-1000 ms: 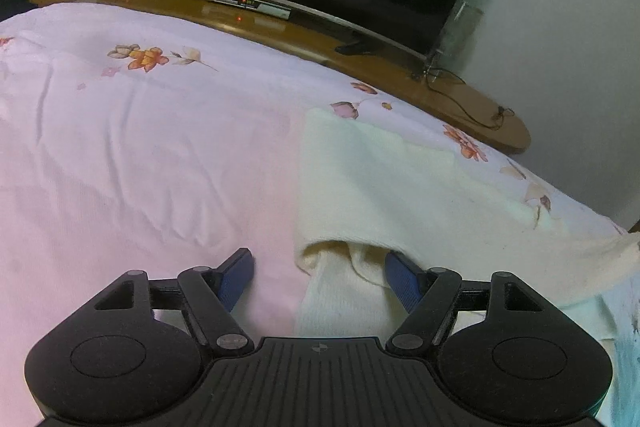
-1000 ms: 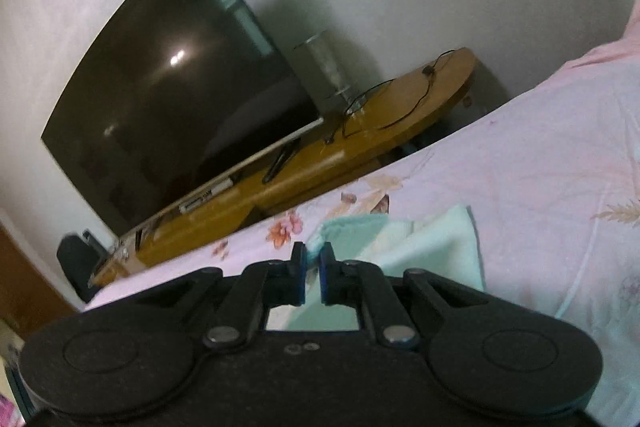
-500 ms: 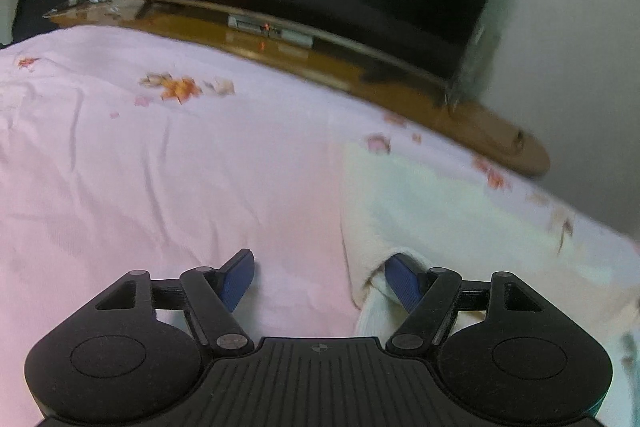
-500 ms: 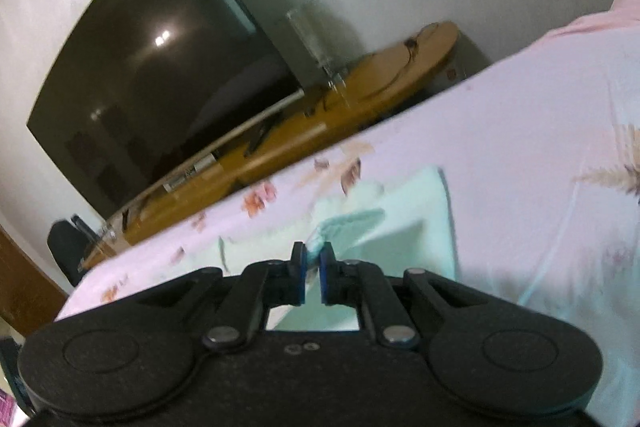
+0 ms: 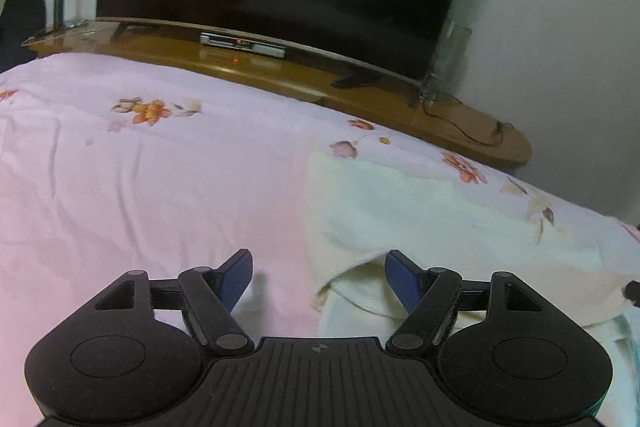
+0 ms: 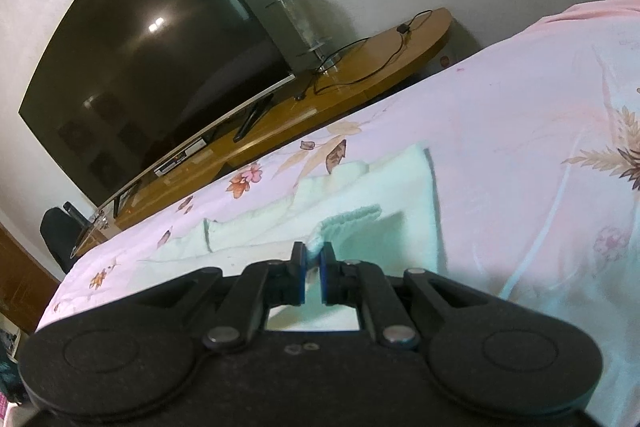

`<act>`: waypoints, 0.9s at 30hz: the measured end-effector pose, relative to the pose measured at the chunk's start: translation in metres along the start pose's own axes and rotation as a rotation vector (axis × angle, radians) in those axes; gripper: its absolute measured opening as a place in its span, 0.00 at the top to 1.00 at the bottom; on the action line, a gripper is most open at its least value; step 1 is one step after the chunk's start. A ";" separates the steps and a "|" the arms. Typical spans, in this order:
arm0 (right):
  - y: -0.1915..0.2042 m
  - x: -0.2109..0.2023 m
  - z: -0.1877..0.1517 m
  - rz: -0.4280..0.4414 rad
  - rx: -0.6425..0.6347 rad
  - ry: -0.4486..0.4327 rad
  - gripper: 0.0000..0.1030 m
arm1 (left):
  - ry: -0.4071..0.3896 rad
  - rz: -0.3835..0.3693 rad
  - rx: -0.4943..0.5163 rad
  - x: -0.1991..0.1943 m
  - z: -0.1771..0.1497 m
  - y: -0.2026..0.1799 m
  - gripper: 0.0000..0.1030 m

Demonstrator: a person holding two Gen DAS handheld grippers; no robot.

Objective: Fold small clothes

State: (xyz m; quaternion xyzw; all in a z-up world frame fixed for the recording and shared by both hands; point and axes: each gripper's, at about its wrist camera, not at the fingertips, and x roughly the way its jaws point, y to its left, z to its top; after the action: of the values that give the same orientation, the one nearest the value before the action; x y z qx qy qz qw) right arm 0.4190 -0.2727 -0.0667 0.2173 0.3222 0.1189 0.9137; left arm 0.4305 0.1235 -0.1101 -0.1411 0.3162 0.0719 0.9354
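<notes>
Right tool sank, pinching the garment; no containers.

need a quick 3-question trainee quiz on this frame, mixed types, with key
1. True or false: the right gripper is shut on the cloth.
2. The left gripper is: A) open, B) shut on the cloth, C) out of view?
3. What lies under the cloth?

Key:
1. True: a fold is pinched between its pads.
2. A: jaws stand wide, gripping nothing.
3. The floral bedsheet.
</notes>
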 end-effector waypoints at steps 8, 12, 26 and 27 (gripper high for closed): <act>-0.002 -0.001 0.000 -0.001 0.008 -0.002 0.92 | 0.055 0.073 -0.018 0.014 -0.008 0.014 0.29; -0.001 -0.008 0.002 -0.019 -0.020 -0.042 0.92 | 0.080 0.090 0.059 0.018 -0.008 0.004 0.29; -0.027 -0.006 -0.015 -0.102 0.018 0.034 0.93 | 0.087 0.045 0.039 0.015 -0.007 0.013 0.29; -0.027 -0.007 -0.015 -0.100 0.015 0.026 0.93 | 0.088 0.044 0.042 0.015 -0.007 0.014 0.29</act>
State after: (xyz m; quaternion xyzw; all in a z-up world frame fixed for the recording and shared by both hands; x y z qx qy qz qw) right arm 0.4065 -0.2940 -0.0860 0.2062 0.3455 0.0733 0.9126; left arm 0.4355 0.1349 -0.1278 -0.1176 0.3615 0.0794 0.9215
